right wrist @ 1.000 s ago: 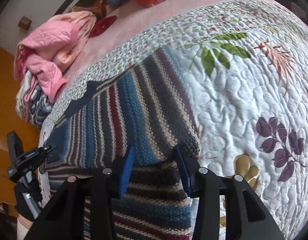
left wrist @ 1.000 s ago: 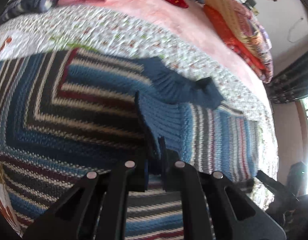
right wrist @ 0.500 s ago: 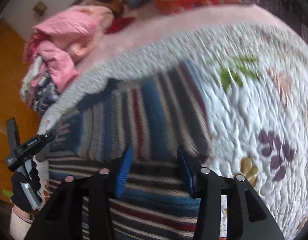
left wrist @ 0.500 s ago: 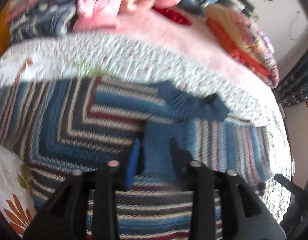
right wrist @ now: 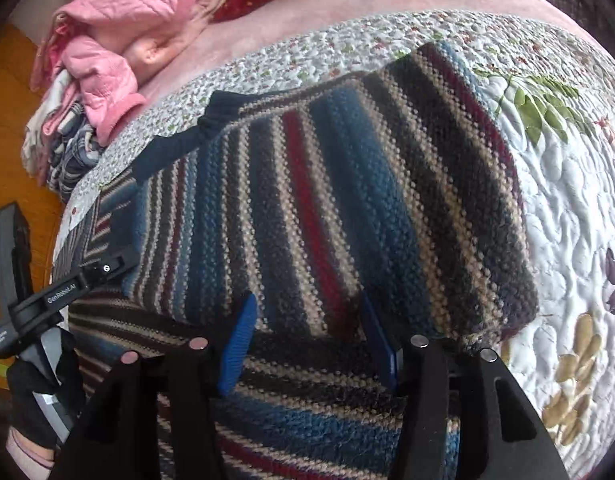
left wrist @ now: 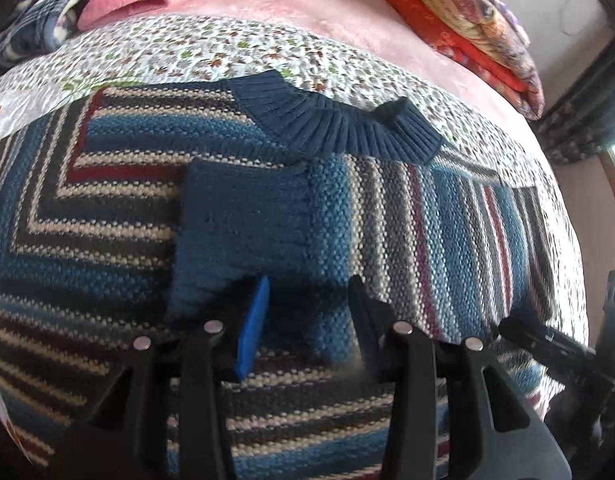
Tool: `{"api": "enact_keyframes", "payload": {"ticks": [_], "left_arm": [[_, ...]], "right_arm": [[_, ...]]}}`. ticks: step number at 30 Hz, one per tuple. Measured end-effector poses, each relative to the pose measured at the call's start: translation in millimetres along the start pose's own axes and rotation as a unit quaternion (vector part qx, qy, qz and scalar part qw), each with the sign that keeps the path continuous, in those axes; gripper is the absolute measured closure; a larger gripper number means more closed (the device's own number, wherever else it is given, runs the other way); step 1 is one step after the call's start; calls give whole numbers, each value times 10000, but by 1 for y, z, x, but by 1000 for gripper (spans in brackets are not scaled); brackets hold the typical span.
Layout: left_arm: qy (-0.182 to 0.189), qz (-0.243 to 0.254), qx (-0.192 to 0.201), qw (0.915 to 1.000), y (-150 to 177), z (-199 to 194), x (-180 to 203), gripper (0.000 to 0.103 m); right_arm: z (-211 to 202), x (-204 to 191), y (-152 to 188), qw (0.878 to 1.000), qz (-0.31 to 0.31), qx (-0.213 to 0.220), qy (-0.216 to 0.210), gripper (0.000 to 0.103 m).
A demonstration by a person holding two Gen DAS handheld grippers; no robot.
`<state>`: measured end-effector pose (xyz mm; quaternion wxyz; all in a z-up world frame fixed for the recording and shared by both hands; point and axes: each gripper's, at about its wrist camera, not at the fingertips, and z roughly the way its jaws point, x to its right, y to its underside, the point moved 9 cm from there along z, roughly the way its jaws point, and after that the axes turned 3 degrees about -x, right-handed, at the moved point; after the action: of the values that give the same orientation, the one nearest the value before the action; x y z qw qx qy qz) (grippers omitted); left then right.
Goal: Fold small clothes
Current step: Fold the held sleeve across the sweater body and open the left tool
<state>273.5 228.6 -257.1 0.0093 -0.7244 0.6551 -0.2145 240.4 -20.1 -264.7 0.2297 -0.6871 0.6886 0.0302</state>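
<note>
Sweater (left wrist: pixel 119 208) with blue, dark, cream and red stripes lies flat on the floral quilt (left wrist: pixel 179 52) of the bed, its navy ribbed collar (left wrist: pixel 331 128) toward the far edge. A sleeve is folded across the body, and its blue cuff (left wrist: pixel 239 220) lies just in front of the left gripper (left wrist: pixel 307 312), which is released, fingers apart over the knit. The right gripper (right wrist: pixel 307 332) is released too, above the folded right side of the sweater. Pink clothes (right wrist: pixel 119 36) are piled at the far left corner of the bed.

Both wrist views close over sweater (left wrist: pixel 107 216)
</note>
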Motion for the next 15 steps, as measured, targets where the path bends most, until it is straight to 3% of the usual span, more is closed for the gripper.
{"api": "enact_keyframes", "payload": {"ticks": [6,11,15], "left_arm": [[-54,106,53,9999,3,2,2,61],[192,-10,14,9998,0,5,-2,61],[367,-210,-116,9990,0,-10,-7,61]], "right_arm": [[2,-3,3,9998,-102,109,101,41],[10,-18,3,9971,-505,91,559,25],[4,-25,0,9970,-425,-28,639,24]]}}
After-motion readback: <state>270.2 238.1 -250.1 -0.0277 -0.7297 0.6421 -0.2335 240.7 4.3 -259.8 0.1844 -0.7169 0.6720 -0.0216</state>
